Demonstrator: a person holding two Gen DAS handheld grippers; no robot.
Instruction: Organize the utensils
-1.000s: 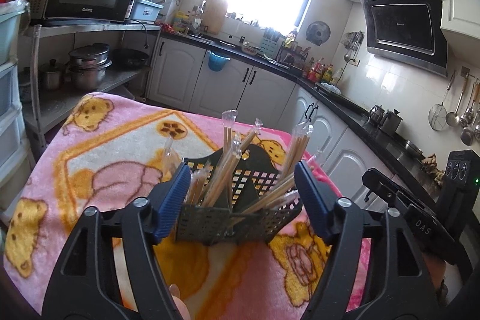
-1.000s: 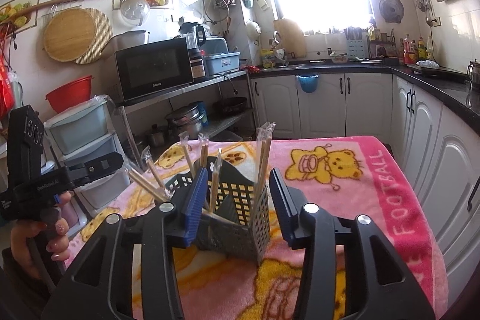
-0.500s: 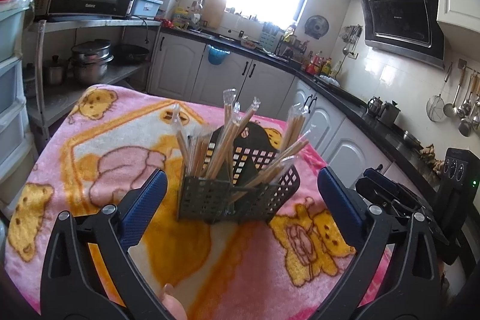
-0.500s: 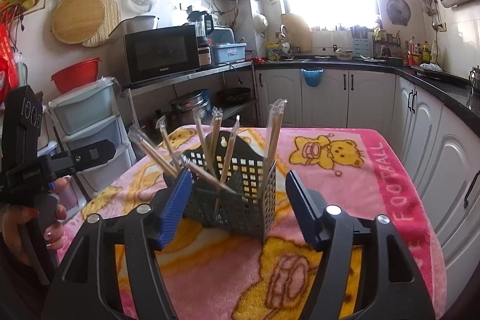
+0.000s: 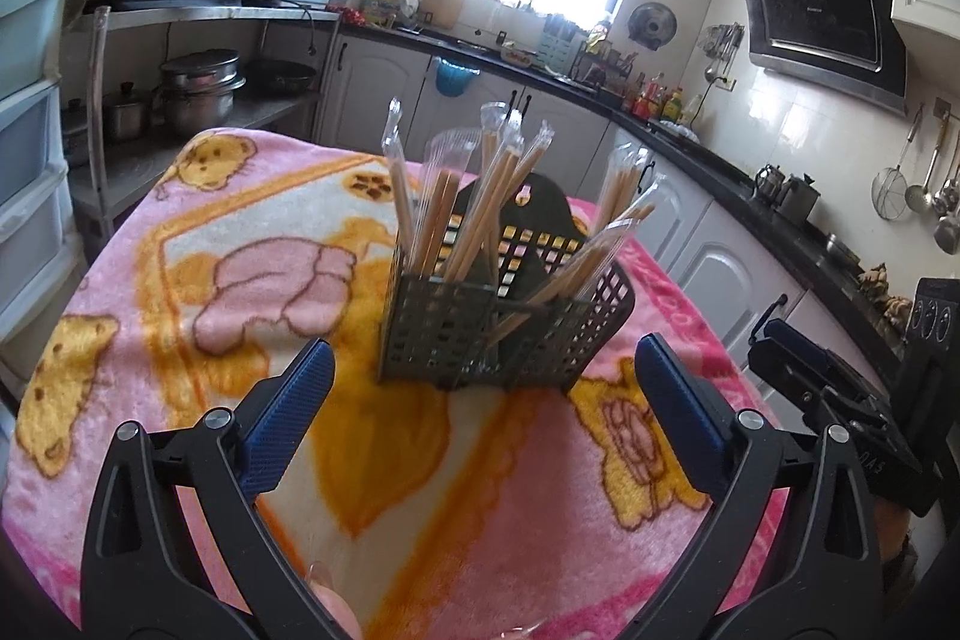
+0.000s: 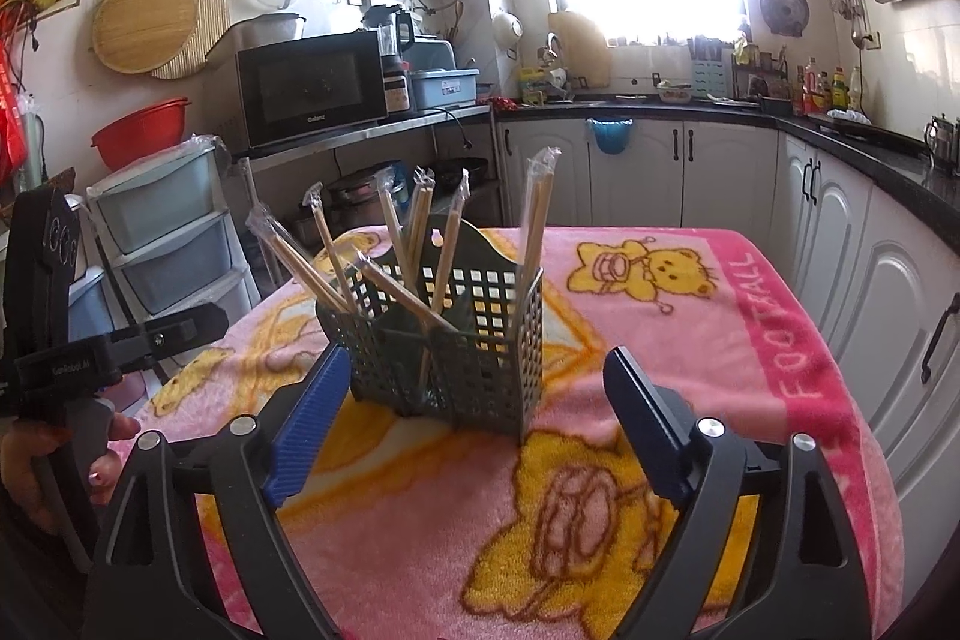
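A dark grey mesh utensil basket [image 5: 432, 322] [image 6: 468, 316] stands upright on a pink bear-print blanket [image 5: 180, 280] [image 6: 690, 340]. Several pairs of plastic-wrapped wooden chopsticks [image 5: 480, 208] [image 6: 537, 220] lean out of its compartments. My left gripper [image 5: 483, 364] is open wide just in front of the basket, its blue pads [image 5: 288, 418] clear of the walls. My right gripper [image 6: 477, 361] faces another side of the basket. Its jaws are opening, and its pads [image 6: 645, 424] touch nothing. Each view shows the other gripper's black body at its edge [image 5: 840, 400] [image 6: 90, 358].
A metal shelf carries a microwave [image 6: 312, 85] with pots [image 5: 198, 88] below it. Plastic drawers [image 6: 162, 244] stand to the left. White cabinets under a black counter [image 6: 870, 142] run along the back and right. A hand [image 6: 36, 460] holds the left gripper.
Both grippers have opened wider and drawn back and down from the basket, whose sides they flanked closely before. The basket stands still on the blanket.
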